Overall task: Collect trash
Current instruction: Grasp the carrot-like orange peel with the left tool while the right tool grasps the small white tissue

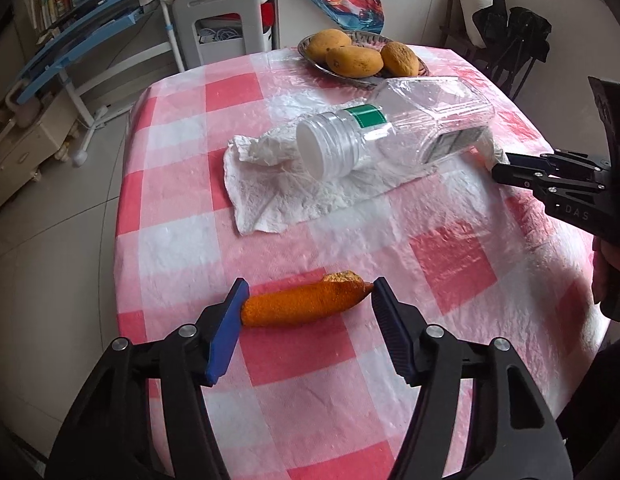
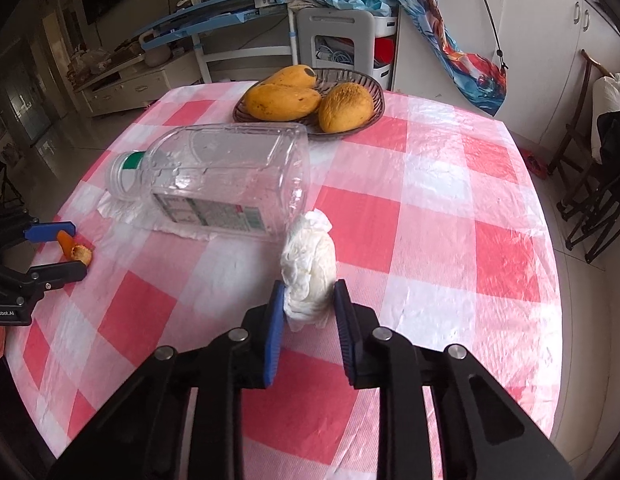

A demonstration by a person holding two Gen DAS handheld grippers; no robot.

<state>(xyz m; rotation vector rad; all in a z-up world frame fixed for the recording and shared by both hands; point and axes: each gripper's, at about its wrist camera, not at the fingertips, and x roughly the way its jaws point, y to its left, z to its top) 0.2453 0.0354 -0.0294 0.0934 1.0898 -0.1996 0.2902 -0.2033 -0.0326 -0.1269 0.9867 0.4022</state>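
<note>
left gripper (image 1: 306, 296): jaws parted around orange peel (image 1: 302, 300), one blue pad at each end; left pad touching peel end, right pad at or just off peel tip, contact there unclear; not clamped
orange peel: lying flat on table (image 1: 450, 256), on red square near front edge; torn pale end toward right pad
right gripper (image 2: 308, 300): jaws clenched on crumpled white tissue wad (image 2: 310, 260), both blue pads pressed into it
tissue wad: upright between pads, bottom at table surface, just beside base of plastic bottle (image 2: 230, 172)
plastic bottle: clear, empty, on its side mid-table; white cap (image 1: 310, 150), green band at neck, printed label on underside face; neck end resting on flat paper towel (image 1: 278, 196)
paper towel: white, wrinkled, spread on table under bottle
table: red and white check cloth under clear plastic cover
basket (image 2: 370, 84): dark woven, far edge of table, behind bottle; three mangoes (image 2: 282, 102) inside
person: hand (image 1: 606, 272) on right gripper handle, at right edge of left wrist view
background: white plastic stool (image 1: 226, 24), blue desk frame, tiled floor
</note>
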